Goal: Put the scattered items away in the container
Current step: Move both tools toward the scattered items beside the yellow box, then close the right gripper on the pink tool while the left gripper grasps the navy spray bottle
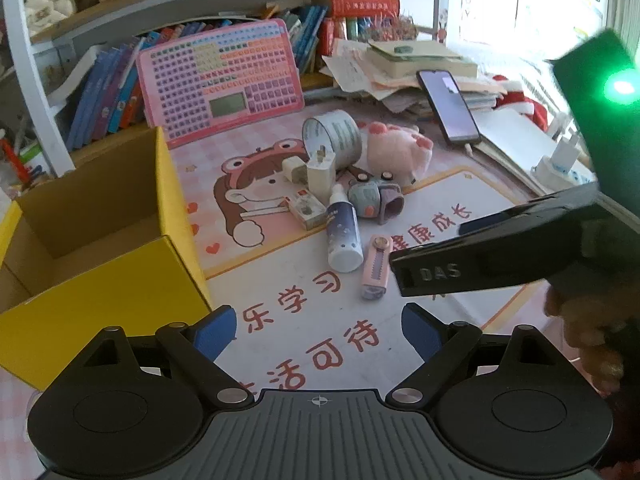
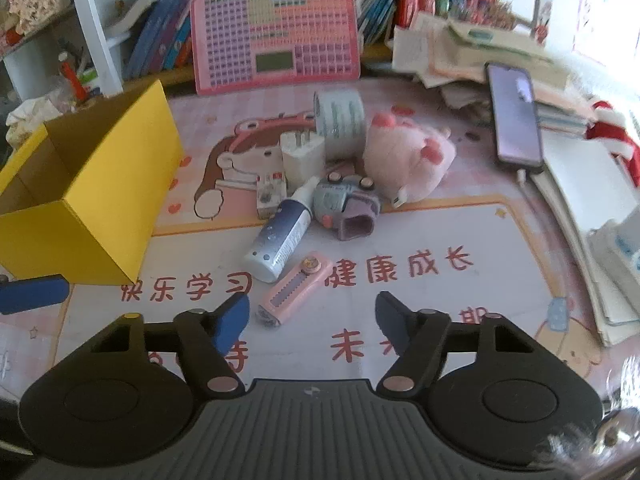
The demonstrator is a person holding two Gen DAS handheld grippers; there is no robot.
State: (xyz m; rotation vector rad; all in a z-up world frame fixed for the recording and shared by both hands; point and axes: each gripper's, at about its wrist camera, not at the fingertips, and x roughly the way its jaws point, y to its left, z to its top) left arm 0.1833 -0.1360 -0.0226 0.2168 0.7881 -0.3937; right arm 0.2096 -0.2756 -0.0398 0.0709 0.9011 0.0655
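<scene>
An open yellow cardboard box (image 1: 120,276) (image 2: 100,200) stands at the left on a pink cartoon desk mat. Scattered items lie in a cluster at the middle: a spray bottle (image 1: 342,236) (image 2: 282,236), a pink utility knife (image 1: 376,266) (image 2: 294,290), a white charger plug (image 1: 320,172) (image 2: 302,156), a tape roll (image 1: 332,136) (image 2: 340,118), a pink plush (image 1: 398,150) (image 2: 412,156), a small grey toy (image 1: 374,200) (image 2: 346,208) and a small carton (image 1: 306,208) (image 2: 270,196). My left gripper (image 1: 318,328) is open and empty, short of the knife. My right gripper (image 2: 312,320) is open and empty, just short of the knife.
A pink keyboard toy (image 1: 218,76) (image 2: 276,32) leans on a bookshelf at the back. A phone (image 1: 448,106) (image 2: 516,114) rests on stacked papers at the right. Notebooks (image 2: 592,216) lie at the right edge. The right gripper's body (image 1: 500,256) crosses the left wrist view.
</scene>
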